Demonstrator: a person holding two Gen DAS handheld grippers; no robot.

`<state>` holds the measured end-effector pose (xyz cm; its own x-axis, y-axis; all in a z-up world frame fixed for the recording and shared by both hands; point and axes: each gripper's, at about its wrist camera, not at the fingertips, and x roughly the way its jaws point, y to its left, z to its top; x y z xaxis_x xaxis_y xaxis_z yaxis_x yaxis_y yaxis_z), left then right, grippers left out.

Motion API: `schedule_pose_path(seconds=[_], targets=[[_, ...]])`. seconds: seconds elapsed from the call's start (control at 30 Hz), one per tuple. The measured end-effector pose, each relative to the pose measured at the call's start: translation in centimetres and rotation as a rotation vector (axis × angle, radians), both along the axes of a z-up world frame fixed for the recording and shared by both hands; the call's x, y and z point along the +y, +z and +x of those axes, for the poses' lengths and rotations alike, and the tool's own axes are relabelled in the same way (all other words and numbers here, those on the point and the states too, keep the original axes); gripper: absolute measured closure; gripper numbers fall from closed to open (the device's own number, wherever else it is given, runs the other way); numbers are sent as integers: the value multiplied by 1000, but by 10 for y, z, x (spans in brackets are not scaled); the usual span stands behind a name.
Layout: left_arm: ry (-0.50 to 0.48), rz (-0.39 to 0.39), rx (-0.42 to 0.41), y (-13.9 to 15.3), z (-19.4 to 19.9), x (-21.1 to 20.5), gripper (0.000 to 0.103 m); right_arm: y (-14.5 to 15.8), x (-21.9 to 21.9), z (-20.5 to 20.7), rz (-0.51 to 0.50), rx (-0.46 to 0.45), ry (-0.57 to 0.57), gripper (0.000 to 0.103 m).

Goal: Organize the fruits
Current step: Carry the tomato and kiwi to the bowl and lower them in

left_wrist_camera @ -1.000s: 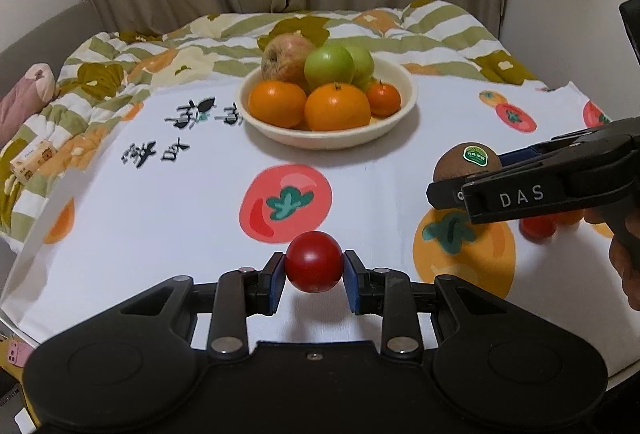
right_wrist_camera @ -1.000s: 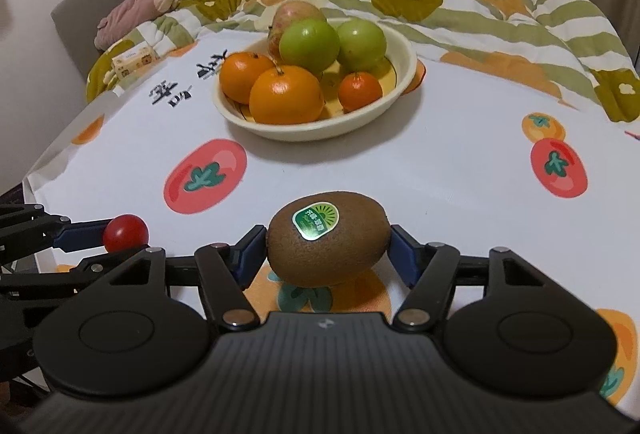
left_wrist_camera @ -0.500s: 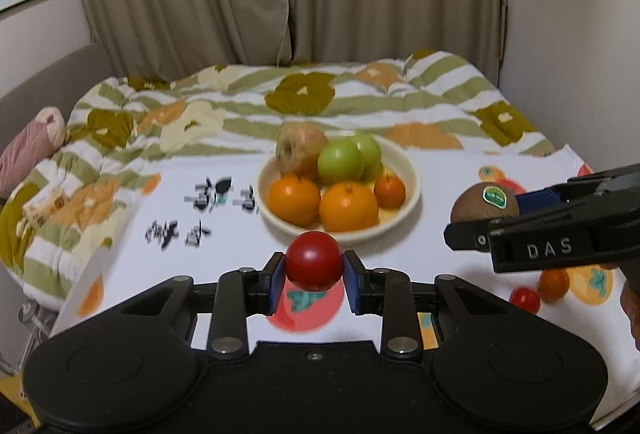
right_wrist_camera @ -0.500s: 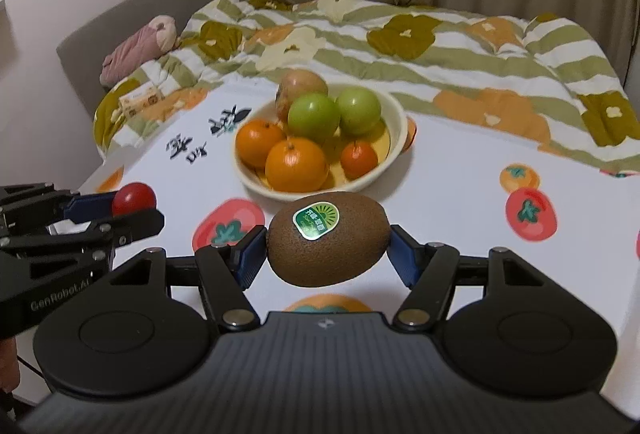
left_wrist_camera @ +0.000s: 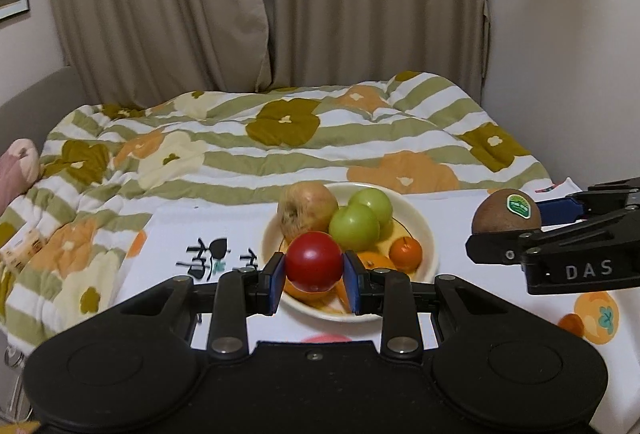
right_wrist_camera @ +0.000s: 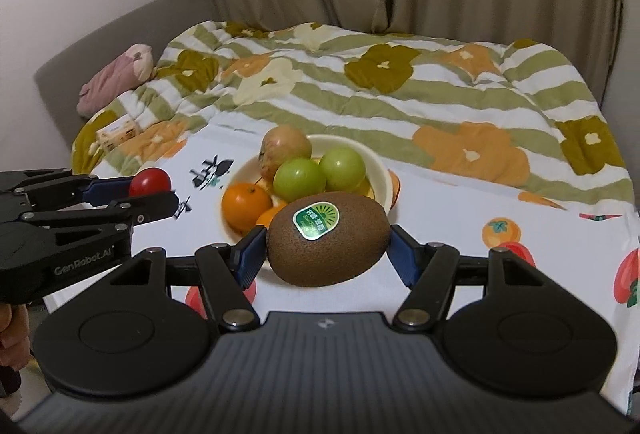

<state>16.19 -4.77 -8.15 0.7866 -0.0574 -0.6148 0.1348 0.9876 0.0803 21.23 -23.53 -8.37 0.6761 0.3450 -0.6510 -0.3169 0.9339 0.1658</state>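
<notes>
Cream-coloured bowl (right_wrist_camera: 382, 169) on our cloth-covered surface (right_wrist_camera: 460, 201) already holds an apple, two green fruits and oranges. Our left tongs (left_wrist_camera: 314, 280) are clenched on a red tomato (left_wrist_camera: 314, 268), and our right tongs (right_wrist_camera: 328, 254) grasp a kiwi (right_wrist_camera: 328, 240); we hold both in the air near the bowl. These two, and at least one small orange fruit (left_wrist_camera: 571, 325) out on the cloth, look left to place.

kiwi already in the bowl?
No. The kiwi is clamped between the blue pads of the right gripper, held in the air in front of the bowl.
</notes>
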Motion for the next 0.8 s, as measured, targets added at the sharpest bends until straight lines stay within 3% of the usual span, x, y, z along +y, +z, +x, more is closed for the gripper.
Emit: schedule_pose_path(seconds=[0.33, 0.5, 0.8], targets=[[-105, -13, 63, -23, 75, 35, 69, -9, 23, 39, 11, 22, -159, 23], [-141, 18, 120, -43, 108, 41, 69, -22, 34, 55, 31, 41, -216, 23], [-212, 35, 198, -66, 132, 45, 69, -41, 39, 66, 45, 71, -289, 23]])
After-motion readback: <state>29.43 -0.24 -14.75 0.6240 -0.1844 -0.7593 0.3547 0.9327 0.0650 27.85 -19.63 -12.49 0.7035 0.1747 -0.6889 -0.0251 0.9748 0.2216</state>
